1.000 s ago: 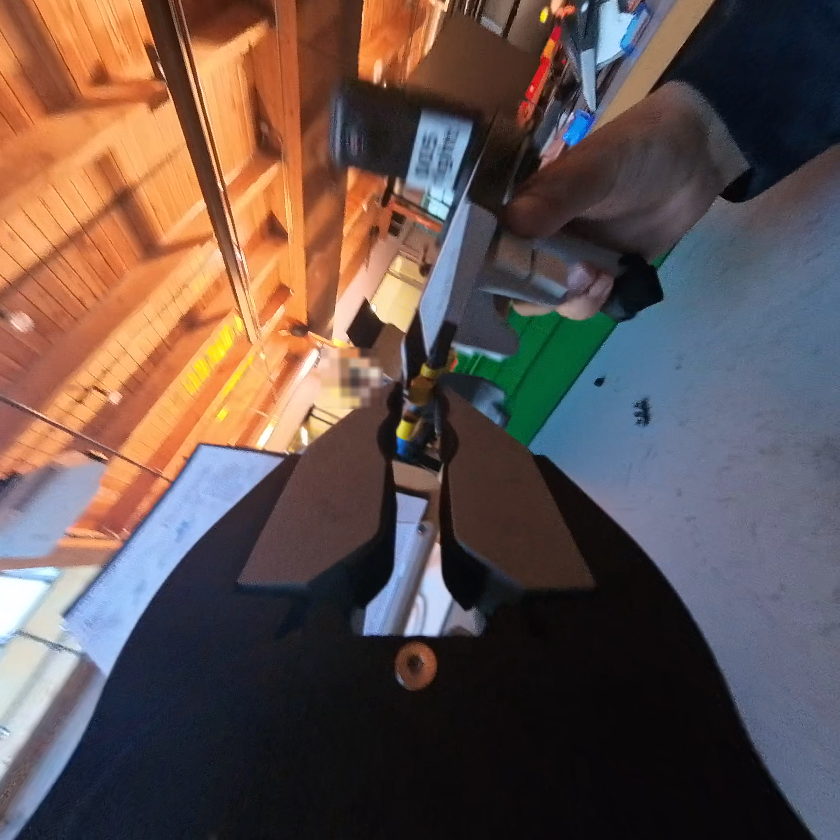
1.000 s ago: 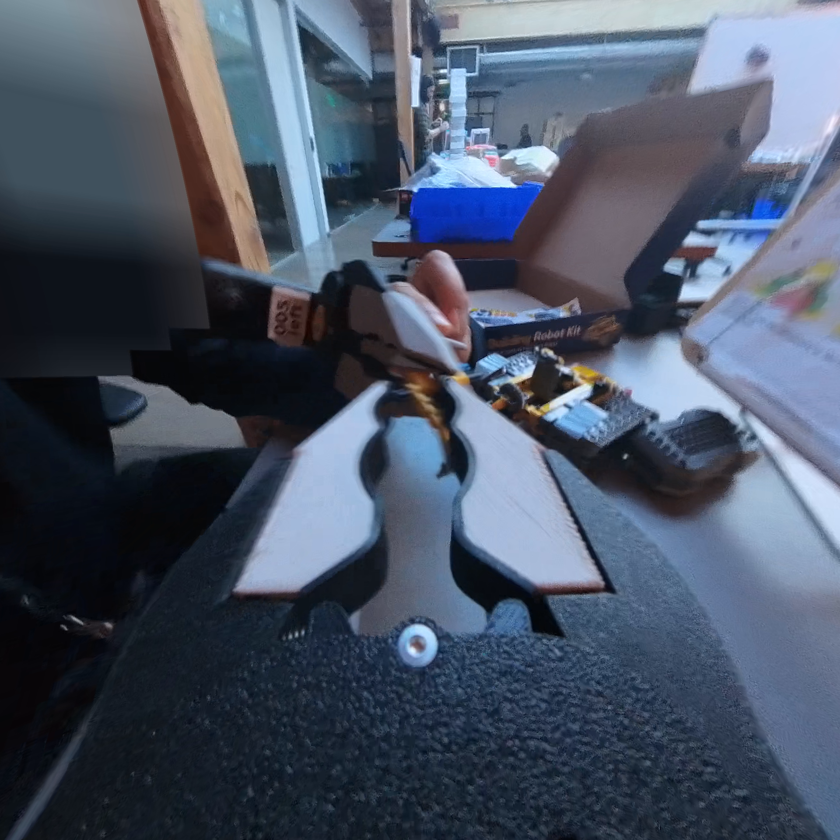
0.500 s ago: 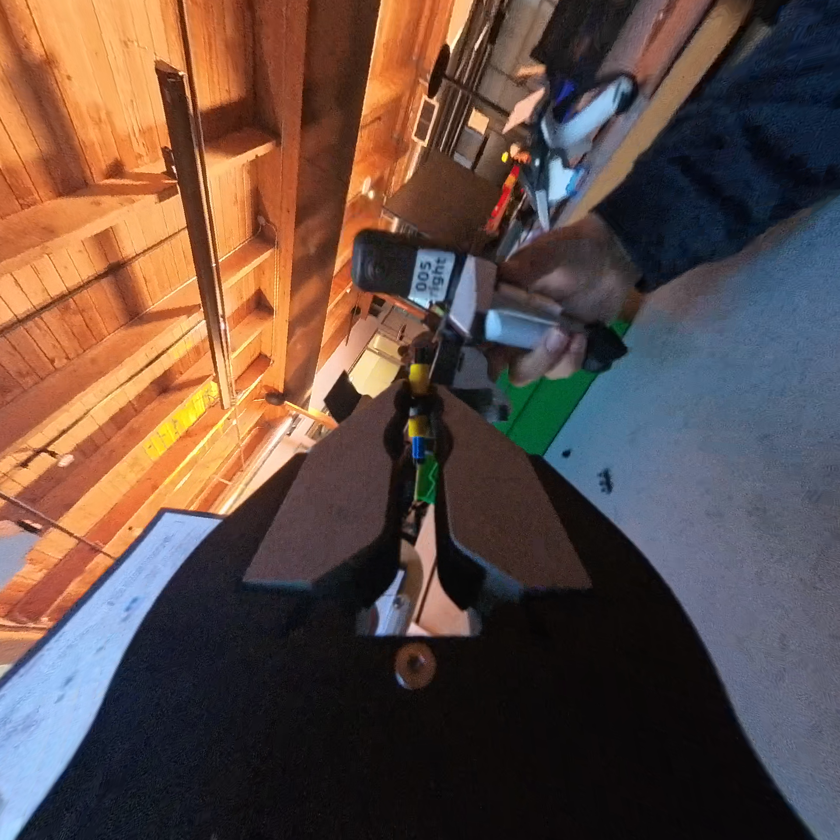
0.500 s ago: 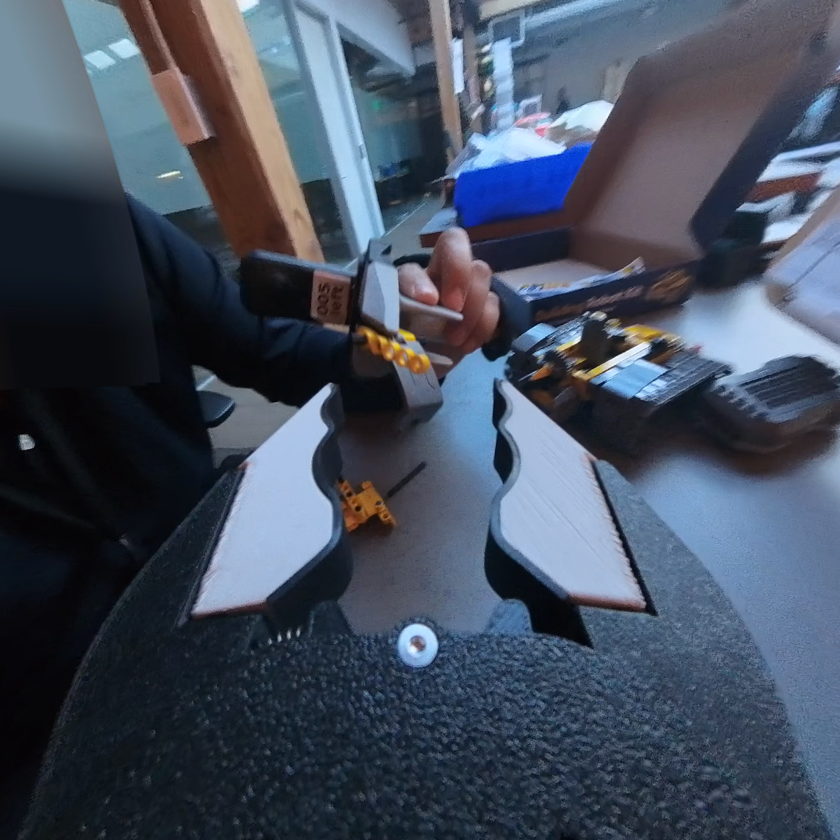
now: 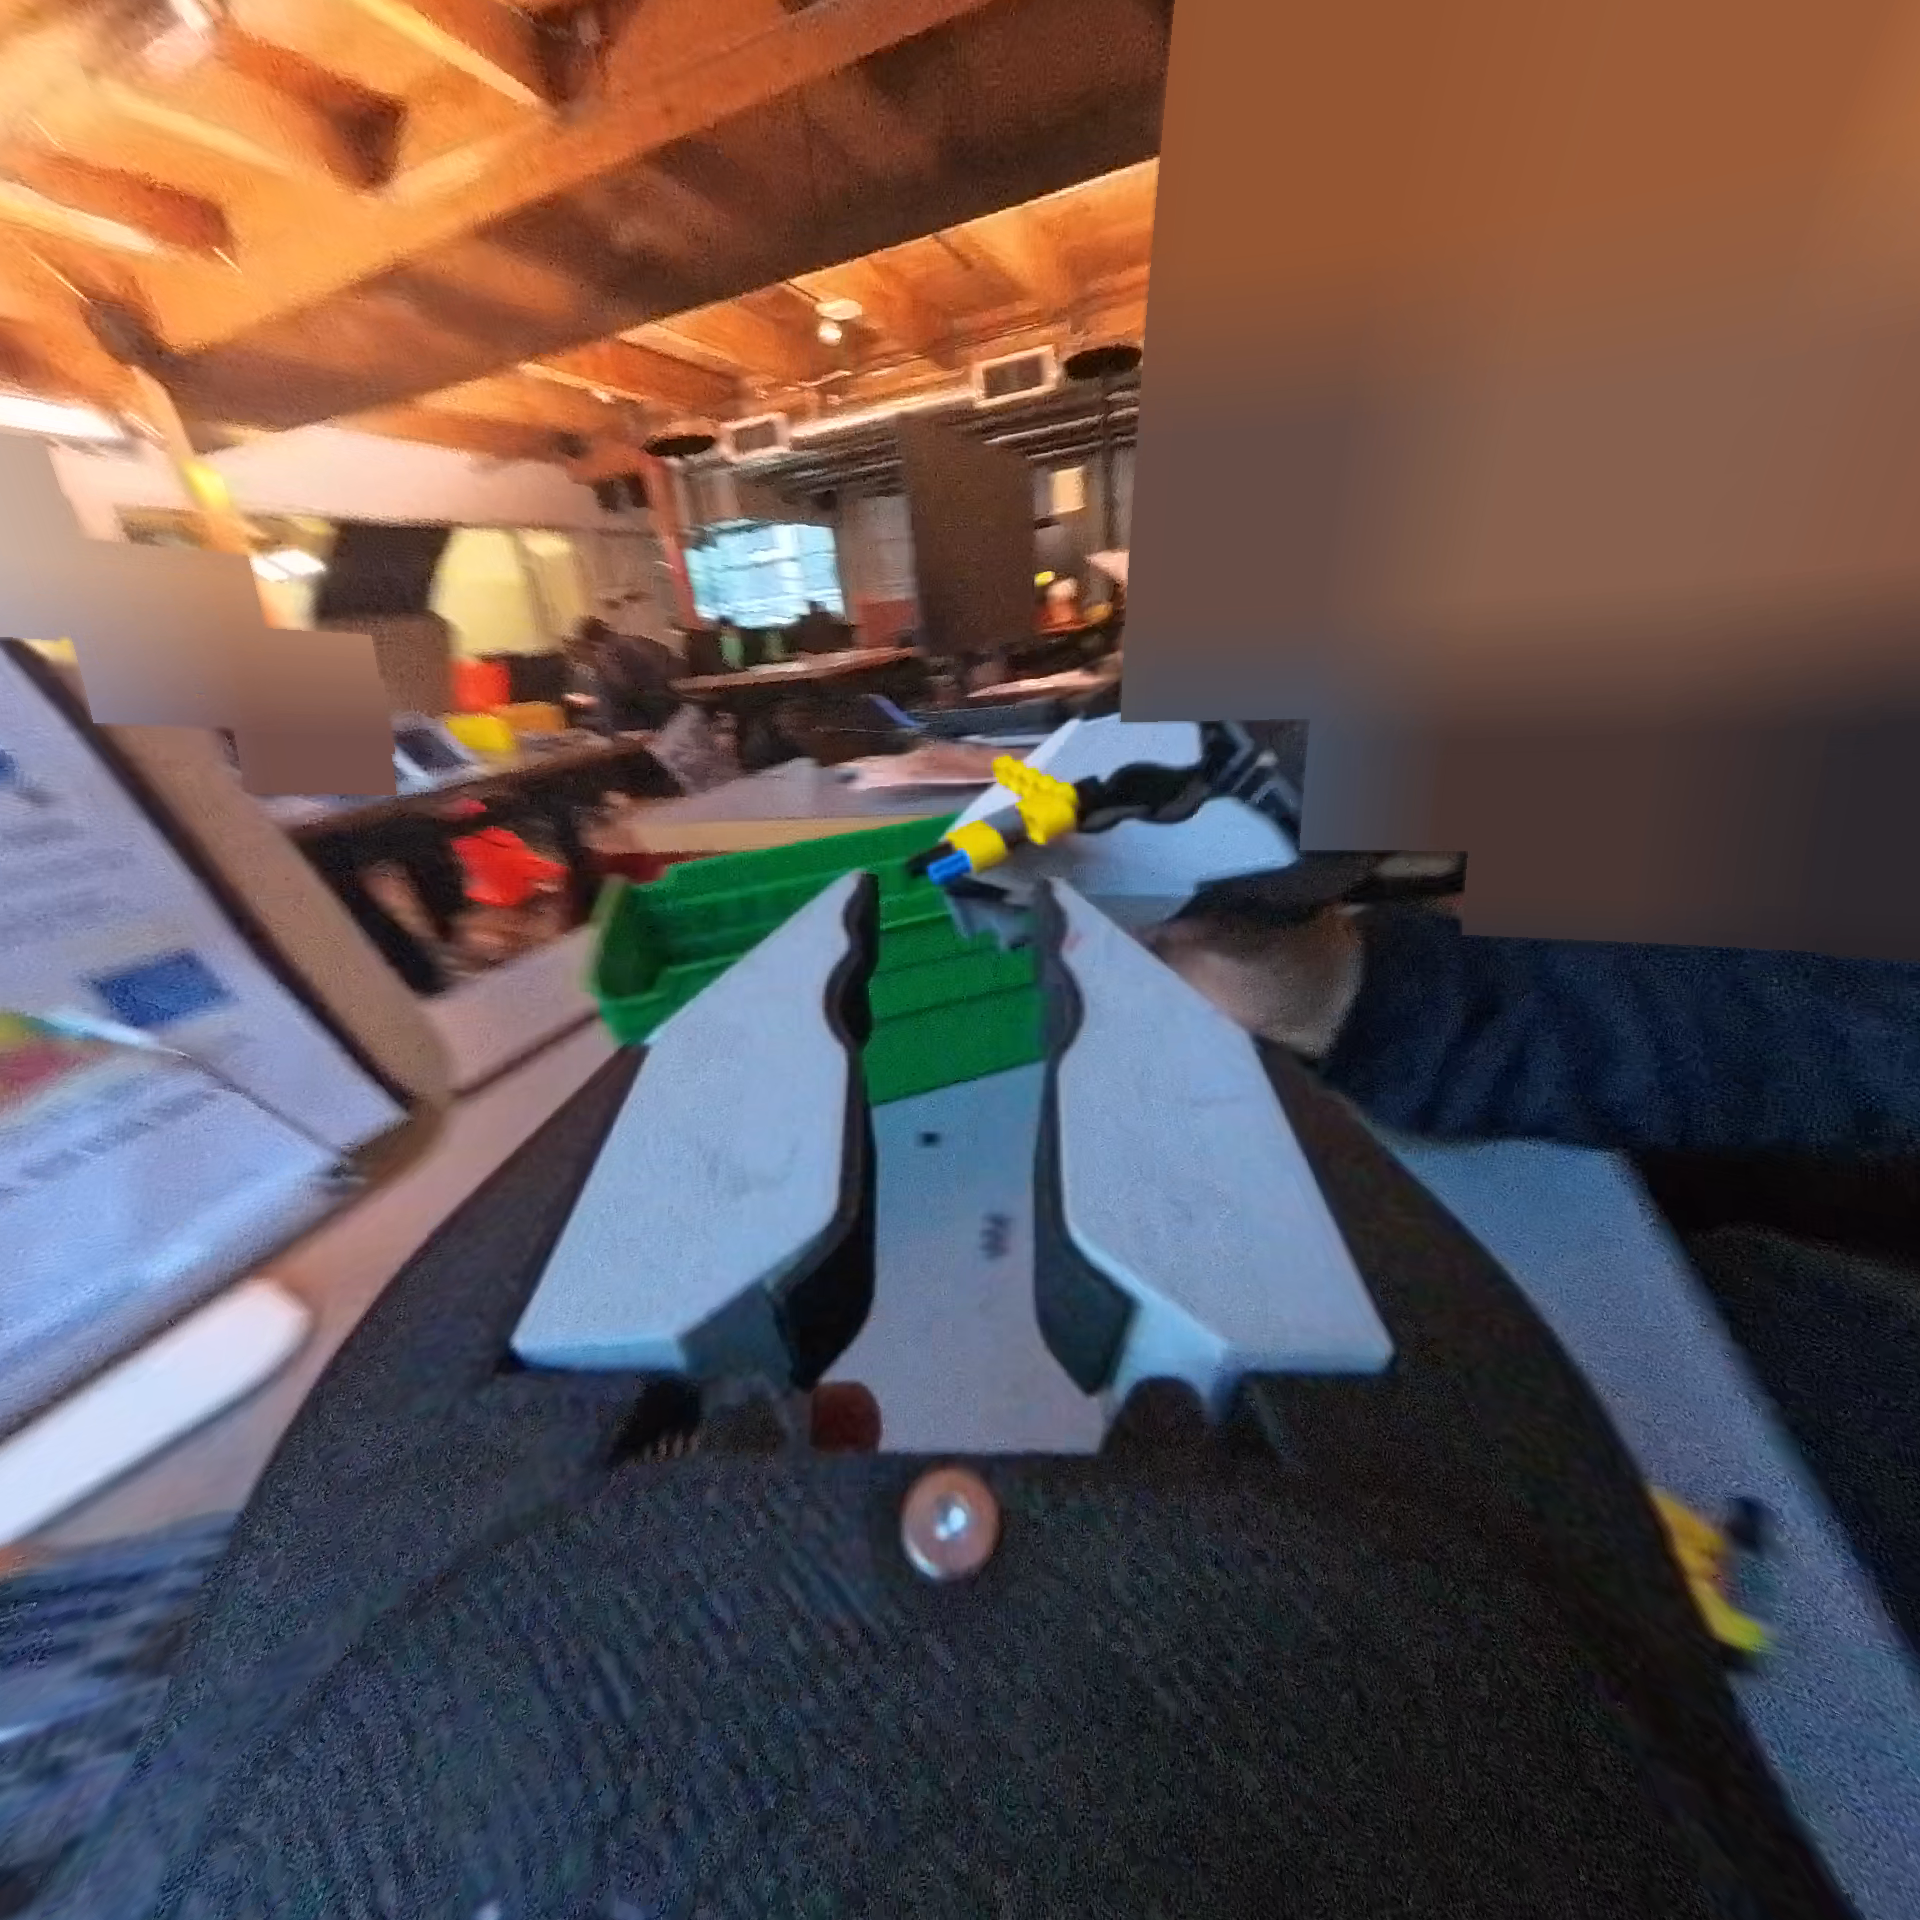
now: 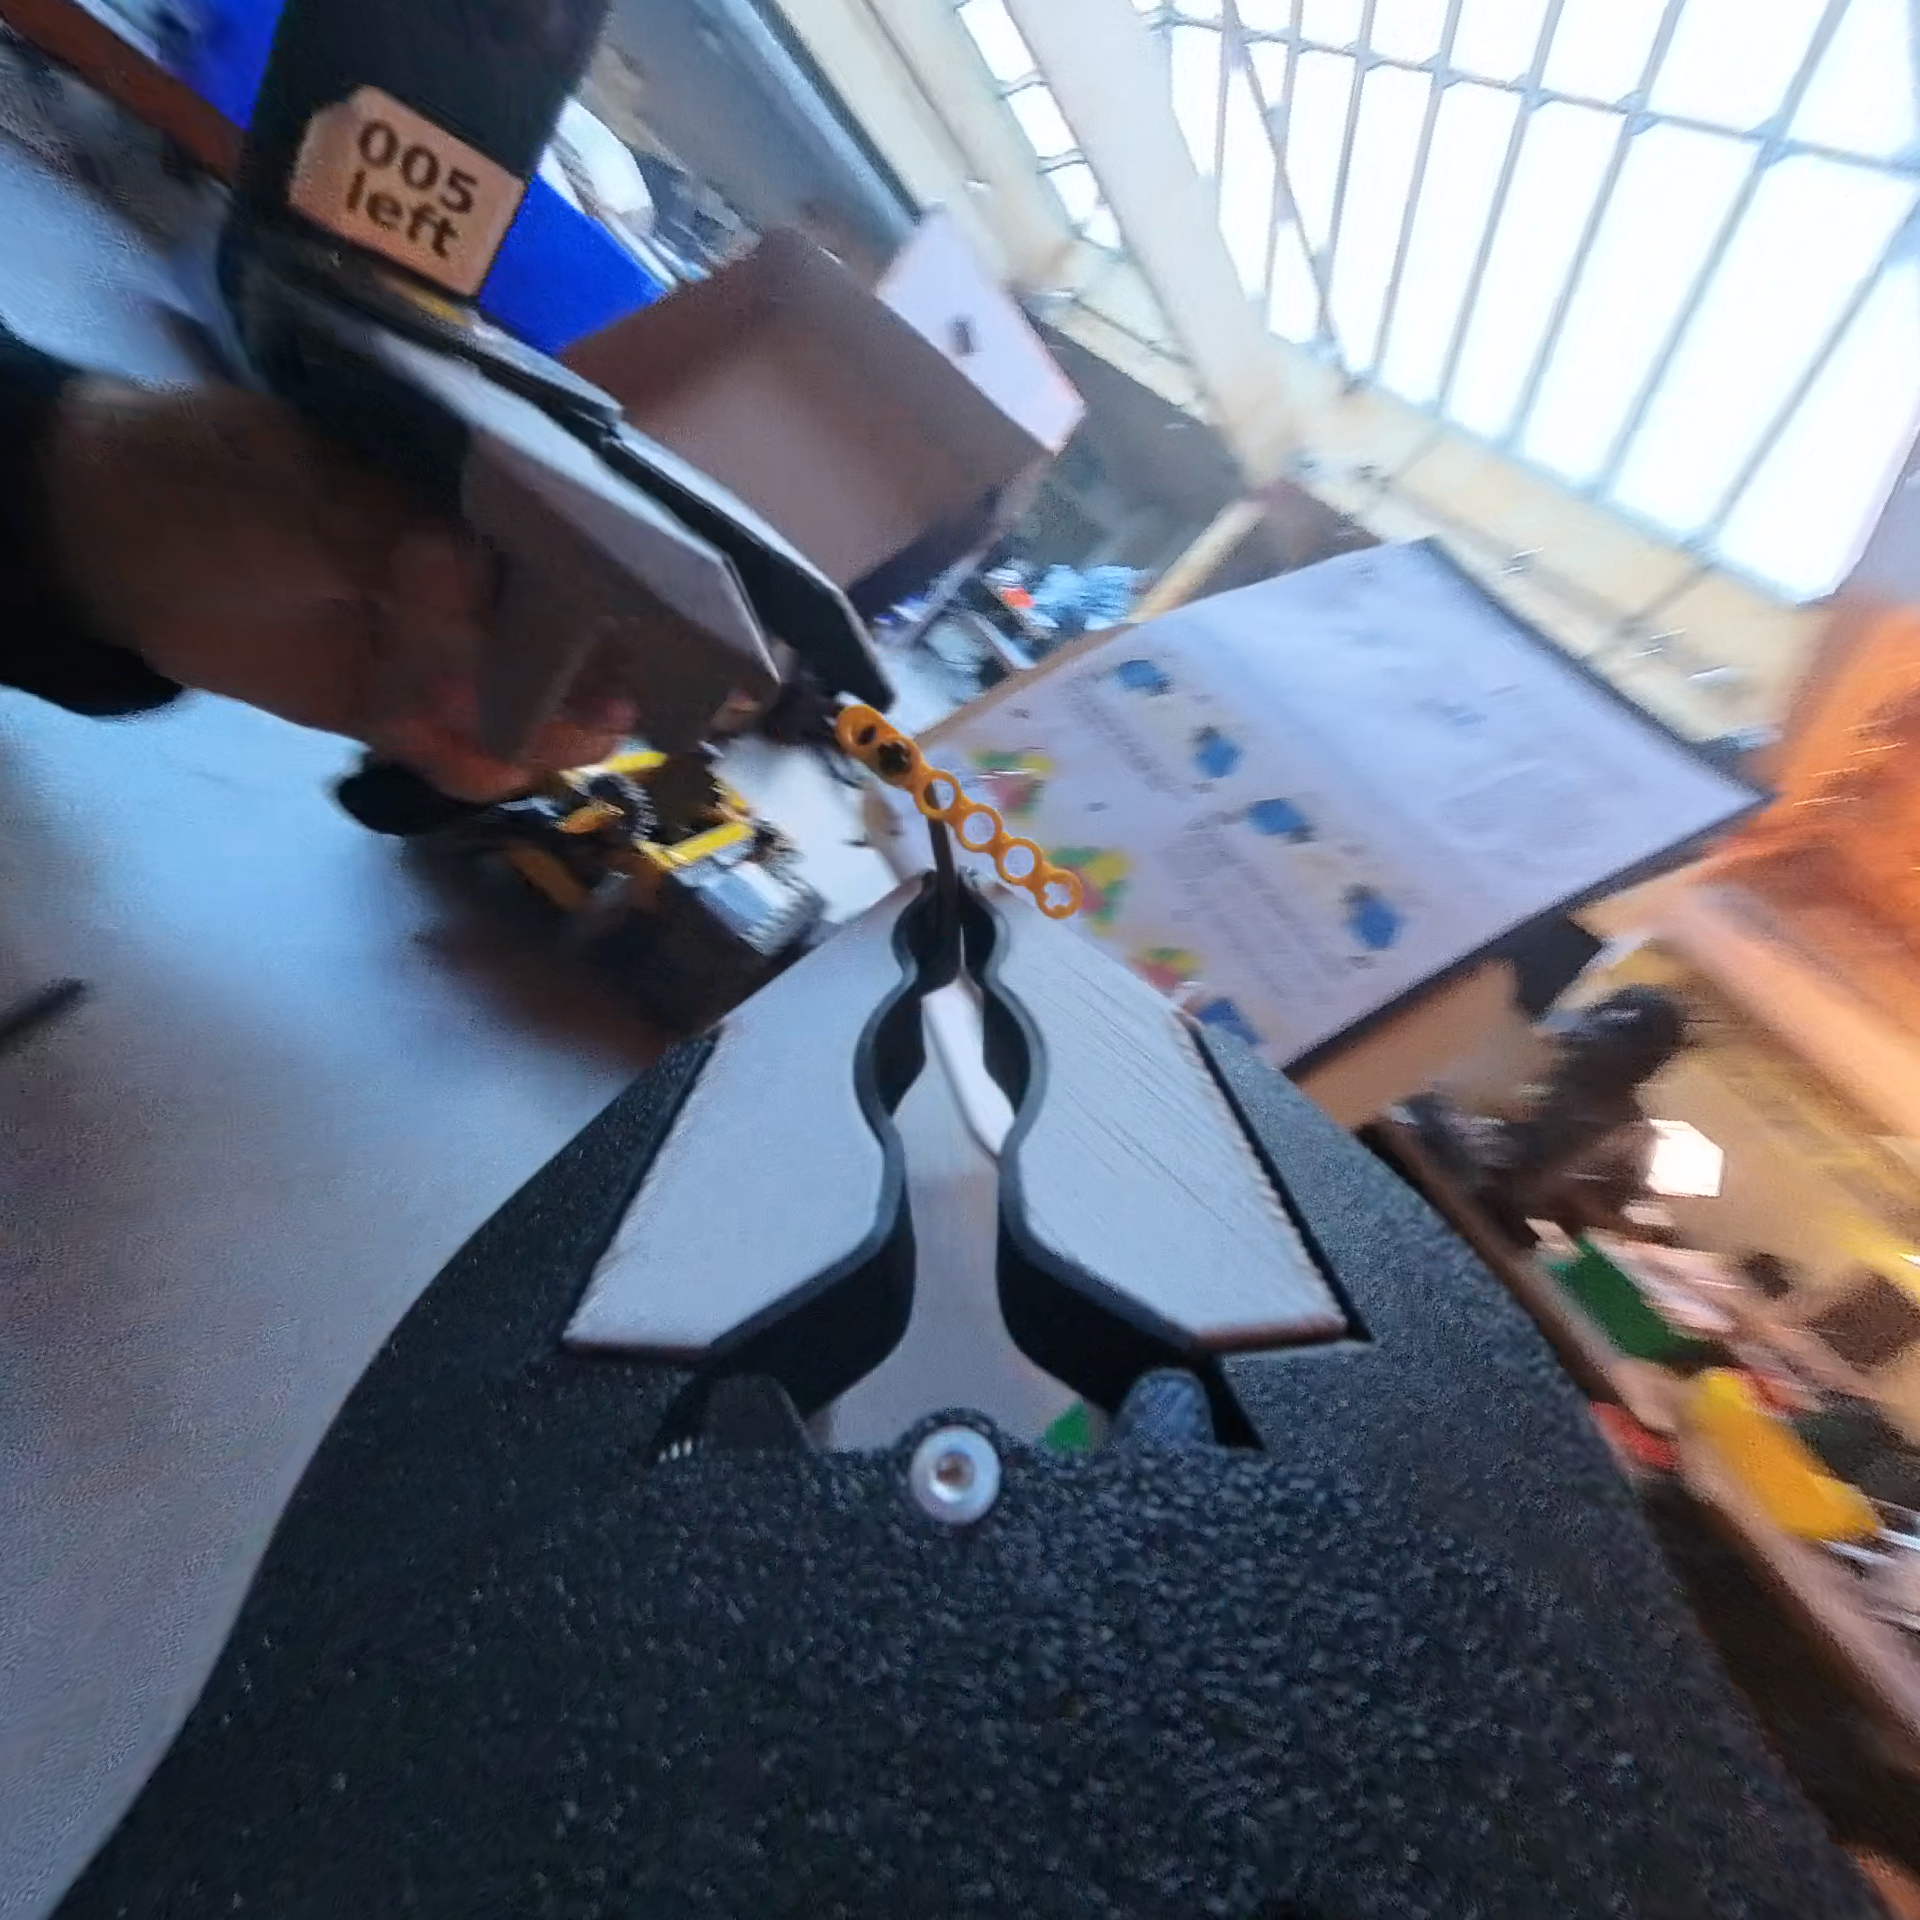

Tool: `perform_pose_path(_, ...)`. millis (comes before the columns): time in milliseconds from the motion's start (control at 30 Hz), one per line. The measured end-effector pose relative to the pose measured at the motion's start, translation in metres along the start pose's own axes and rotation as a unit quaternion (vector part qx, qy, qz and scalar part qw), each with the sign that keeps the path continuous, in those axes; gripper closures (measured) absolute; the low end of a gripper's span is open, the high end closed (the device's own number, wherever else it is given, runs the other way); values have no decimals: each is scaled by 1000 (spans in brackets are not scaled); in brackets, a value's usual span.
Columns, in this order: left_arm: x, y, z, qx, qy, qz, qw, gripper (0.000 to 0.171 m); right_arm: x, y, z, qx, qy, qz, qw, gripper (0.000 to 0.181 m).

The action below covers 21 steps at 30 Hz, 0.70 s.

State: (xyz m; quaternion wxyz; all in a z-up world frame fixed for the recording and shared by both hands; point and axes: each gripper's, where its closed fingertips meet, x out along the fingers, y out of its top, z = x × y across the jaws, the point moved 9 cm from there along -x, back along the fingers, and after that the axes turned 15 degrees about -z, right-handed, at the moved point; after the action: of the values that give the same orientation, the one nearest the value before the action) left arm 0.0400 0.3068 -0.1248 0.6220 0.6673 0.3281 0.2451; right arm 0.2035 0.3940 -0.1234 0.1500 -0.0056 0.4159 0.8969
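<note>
My right gripper (image 6: 945, 914) is shut on a thin black axle (image 6: 943, 883) that carries a yellow beam with a row of holes (image 6: 966, 821), held up in the air. In the left wrist view this yellow piece (image 5: 1029, 810) has a blue pin at its end and sits in the right gripper (image 5: 1081, 816) just beyond my left fingertips. My left gripper (image 5: 956, 899) is open and empty, just short of and below the piece. It also shows in the right wrist view (image 6: 810, 665), held in a hand, close to the beam's far end.
A green bin (image 5: 748, 935) stands behind the grippers on the grey table (image 5: 956, 1195). A propped instruction sheet (image 6: 1351, 779) is at the side. A yellow and black toy vehicle (image 6: 665, 862), a cardboard box (image 6: 831, 416) and a small yellow part (image 5: 1704, 1579) are nearby.
The yellow beam has passed from my left gripper to my right. The left gripper opened and let go; the right gripper, open half a second ago, has shut on the axle. Both views swung.
</note>
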Motion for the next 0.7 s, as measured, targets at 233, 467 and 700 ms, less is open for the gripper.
perform_pose_path(233,12,-21,-18,-263,-219,-13,939,144,6,5,-22,-157,-151,-20,976,181)
perform_pose_path(467,16,-25,-17,-317,-266,1,910,149,13,6,-34,-214,-167,-32,962,181)
perform_pose_path(700,11,-26,-19,-300,-260,-10,918,167,18,3,-42,-219,-125,-37,967,175)
